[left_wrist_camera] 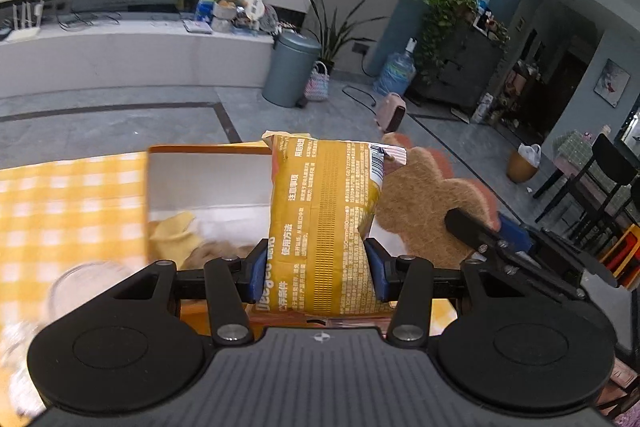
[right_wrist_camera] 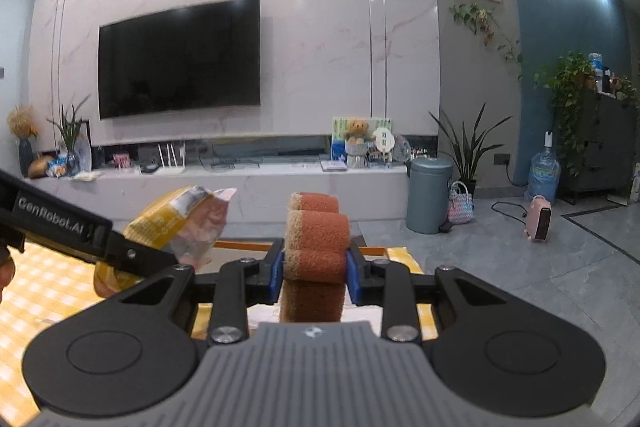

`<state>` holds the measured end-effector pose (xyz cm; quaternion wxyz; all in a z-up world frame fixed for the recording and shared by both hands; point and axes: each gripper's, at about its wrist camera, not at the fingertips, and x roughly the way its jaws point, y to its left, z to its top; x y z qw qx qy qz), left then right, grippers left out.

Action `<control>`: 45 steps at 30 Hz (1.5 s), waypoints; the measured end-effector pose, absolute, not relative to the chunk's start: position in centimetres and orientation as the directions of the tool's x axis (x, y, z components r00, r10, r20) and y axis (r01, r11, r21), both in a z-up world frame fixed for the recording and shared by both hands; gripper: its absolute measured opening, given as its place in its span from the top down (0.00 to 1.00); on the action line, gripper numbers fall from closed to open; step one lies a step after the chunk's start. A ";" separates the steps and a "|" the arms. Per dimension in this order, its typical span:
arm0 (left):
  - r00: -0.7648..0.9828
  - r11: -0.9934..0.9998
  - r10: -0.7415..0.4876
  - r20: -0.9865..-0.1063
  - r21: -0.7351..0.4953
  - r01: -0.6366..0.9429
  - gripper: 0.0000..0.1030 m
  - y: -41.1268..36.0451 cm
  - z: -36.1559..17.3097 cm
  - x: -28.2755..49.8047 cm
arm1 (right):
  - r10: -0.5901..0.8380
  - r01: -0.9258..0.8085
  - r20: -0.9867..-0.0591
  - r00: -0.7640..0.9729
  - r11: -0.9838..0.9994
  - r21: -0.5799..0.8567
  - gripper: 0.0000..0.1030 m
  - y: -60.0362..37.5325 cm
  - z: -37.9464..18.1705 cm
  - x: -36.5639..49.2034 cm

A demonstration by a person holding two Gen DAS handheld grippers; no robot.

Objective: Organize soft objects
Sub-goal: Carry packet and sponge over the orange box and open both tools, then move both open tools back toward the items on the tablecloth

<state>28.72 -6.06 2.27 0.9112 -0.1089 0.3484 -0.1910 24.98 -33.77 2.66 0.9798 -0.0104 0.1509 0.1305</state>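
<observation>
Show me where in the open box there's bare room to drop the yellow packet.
Bare white floor shows mid-box, between the back wall and the yellow cloth crumpled at the near left. That near-left corner is crowded. The left gripper holds the yellow packet, which hides the box's right part; the sponge hangs there.

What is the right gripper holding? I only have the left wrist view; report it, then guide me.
Observer: The right gripper is shut on a thick orange-and-tan scalloped sponge, pinched between its blue fingers.
Operator: Tell me how your view shows my packet.
Observer: The yellow crinkly plastic packet hangs to the sponge's left, its silvery end up.
Operator: Say what lies behind it.
Observer: A black wall-mounted television above a long white counter.
</observation>
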 end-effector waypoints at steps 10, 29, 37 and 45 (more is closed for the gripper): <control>0.600 0.900 -0.428 -0.677 -0.381 0.211 0.46 -9.0 -3.9 36.8 | 0.193 -0.235 -0.470 0.861 0.971 -0.032 0.71 -34.3 -2.1 34.9; 0.514 0.914 -0.396 -0.761 -0.382 0.140 0.52 -10.8 -6.9 38.3 | 0.136 -0.279 -0.600 0.788 0.948 -0.151 0.69 -34.8 -6.9 37.3; 0.523 0.905 -0.417 -0.743 -0.392 0.165 0.35 -10.6 -5.3 36.4 | 0.120 -0.280 -0.597 0.794 0.942 -0.183 0.53 -34.4 -5.6 36.2; 0.642 0.912 -0.401 -0.654 -0.353 0.210 0.29 -9.5 -1.6 31.1 | 0.098 -0.256 -0.526 0.845 0.937 -0.236 0.44 -33.9 -3.3 31.3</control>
